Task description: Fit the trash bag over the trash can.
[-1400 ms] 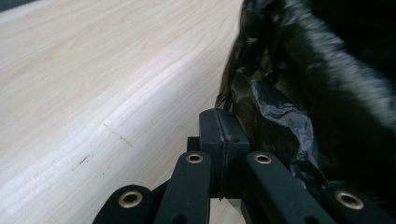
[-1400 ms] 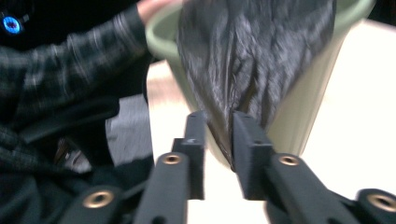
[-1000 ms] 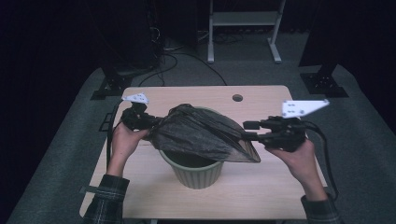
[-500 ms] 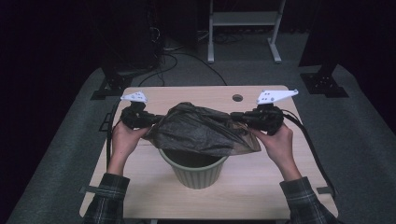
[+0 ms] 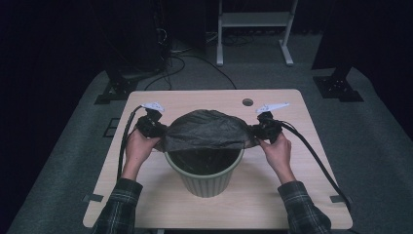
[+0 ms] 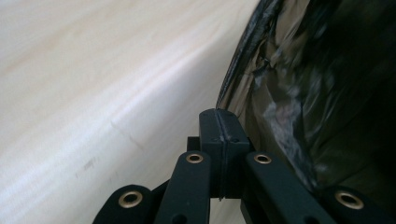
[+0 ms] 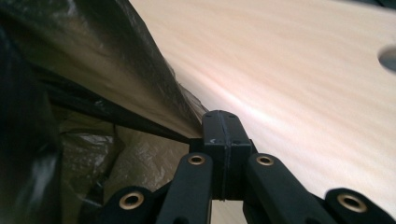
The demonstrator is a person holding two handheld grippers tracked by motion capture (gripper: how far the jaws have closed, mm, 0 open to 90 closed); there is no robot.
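Table (image 5: pixel 160 204), pale wood, cable hole at far edge. Green ribbed bin (image 5: pixel 204 175) stood mid-table. Black bin liner (image 5: pixel 207 129) was stretched flat across and above the bin mouth, its near edge hanging over the opening, not yet tucked round the rim.

Left gripper (image 5: pixel 158 131) had its jaws pressed together on the liner's left edge; right gripper (image 5: pixel 255 132) likewise pinched the right edge.

Risks, as I judged them: thin film taut between two pinches could tear or slip free if pulled apart harder (the bin looked light enough to tip too).

High view gave bin and spread; the gripper views gave only the film (image 6: pixel 299 93) at the pinch (image 7: pixel 140 93).
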